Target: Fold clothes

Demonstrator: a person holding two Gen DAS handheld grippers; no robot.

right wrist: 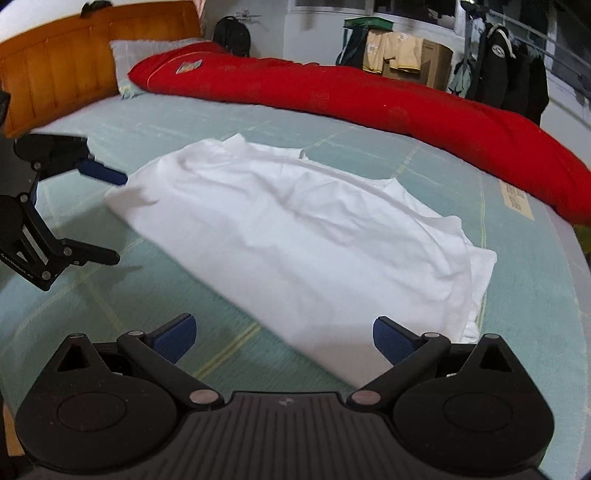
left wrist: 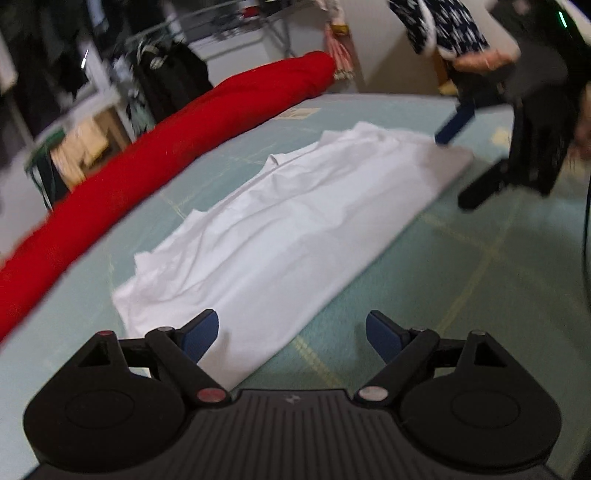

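Note:
A white garment [left wrist: 291, 221] lies folded into a long strip on the pale green bed sheet [left wrist: 461, 280]. My left gripper [left wrist: 291, 334] hovers open over one short end of it, with nothing between its blue pads [left wrist: 201, 334]. At the opposite end my right gripper [right wrist: 284, 338] is open too, the near edge of the white garment [right wrist: 295, 229] lying below its gap. Each view shows the other tool: the right gripper [left wrist: 453, 171] past the far end, and the left gripper [right wrist: 118, 217] with one blue fingertip at the cloth's corner.
A long red rolled quilt [right wrist: 369, 92] runs along the far side of the bed. An orange headboard [right wrist: 55, 70] and a grey pillow [right wrist: 125, 62] stand at one end. Dark jackets [right wrist: 509, 77] and a cardboard box [right wrist: 432, 59] are beyond. A patterned sleeve [left wrist: 454, 26] shows above.

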